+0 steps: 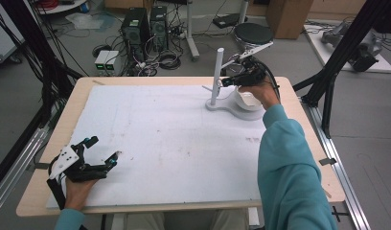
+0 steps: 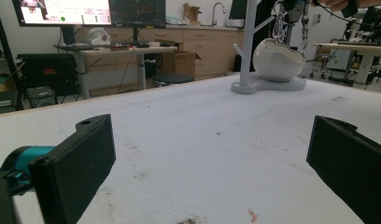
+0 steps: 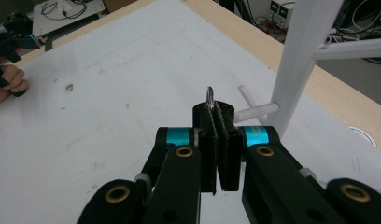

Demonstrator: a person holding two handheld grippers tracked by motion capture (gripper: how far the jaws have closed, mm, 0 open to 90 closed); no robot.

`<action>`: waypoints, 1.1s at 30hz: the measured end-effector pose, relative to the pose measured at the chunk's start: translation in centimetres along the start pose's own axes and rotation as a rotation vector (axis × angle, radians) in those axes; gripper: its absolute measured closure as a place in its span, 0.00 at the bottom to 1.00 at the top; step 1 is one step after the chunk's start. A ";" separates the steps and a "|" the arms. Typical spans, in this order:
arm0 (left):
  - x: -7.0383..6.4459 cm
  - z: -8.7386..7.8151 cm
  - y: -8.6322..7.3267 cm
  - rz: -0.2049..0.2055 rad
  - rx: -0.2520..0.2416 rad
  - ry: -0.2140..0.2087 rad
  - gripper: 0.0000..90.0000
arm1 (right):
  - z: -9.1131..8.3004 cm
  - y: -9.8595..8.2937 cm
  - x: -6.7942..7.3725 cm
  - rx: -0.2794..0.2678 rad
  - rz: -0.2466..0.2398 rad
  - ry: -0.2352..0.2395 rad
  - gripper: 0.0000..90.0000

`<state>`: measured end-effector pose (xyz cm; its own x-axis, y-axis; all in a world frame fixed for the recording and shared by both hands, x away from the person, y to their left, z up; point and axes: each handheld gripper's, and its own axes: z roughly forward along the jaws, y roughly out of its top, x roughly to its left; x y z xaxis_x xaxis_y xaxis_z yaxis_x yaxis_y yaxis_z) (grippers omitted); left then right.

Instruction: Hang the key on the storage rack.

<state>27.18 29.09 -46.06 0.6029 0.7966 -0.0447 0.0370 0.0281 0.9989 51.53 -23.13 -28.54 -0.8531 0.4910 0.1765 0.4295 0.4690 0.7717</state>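
A white stand (image 1: 216,72) with short side pegs rises from a flat base at the table's far right, and a white bowl (image 1: 246,100) rests on that base. My right gripper (image 1: 226,82) is beside the pole at peg height, shut on a thin metal ring (image 3: 209,94) that pokes up between its jaws (image 3: 215,114). A peg (image 3: 256,111) lies just right of the tips, apart from them. In the left gripper view the bowl (image 2: 278,58) and stand (image 2: 248,42) are far off, with a metal chain-like piece (image 2: 278,23) hanging above the bowl. My left gripper (image 1: 103,148) rests open and holds nothing at the near left (image 2: 212,163).
A white foam sheet (image 1: 160,139) covers the wooden table (image 1: 83,91). Black frame posts (image 1: 337,57) stand right of the table. Computers and cables (image 1: 145,33) lie on the floor beyond the far edge. The person's teal sleeve (image 1: 284,163) crosses the near right.
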 end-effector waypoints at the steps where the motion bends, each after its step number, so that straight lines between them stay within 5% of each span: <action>1: 0.0 0.0 0.0 0.001 0.001 0.000 0.02 | 0.0 -0.1 -0.1 0.001 0.007 0.001 0.99; 33: 0.0 0.0 0.0 -0.003 -0.002 -0.002 0.02 | 1.2 -0.7 -1.9 0.011 0.039 -0.038 0.99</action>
<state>27.18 29.13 -46.06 0.6040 0.7956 -0.0476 0.0371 0.0315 0.9988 53.20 -23.47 -30.14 -0.8239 0.5365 0.1827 0.4656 0.4569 0.7579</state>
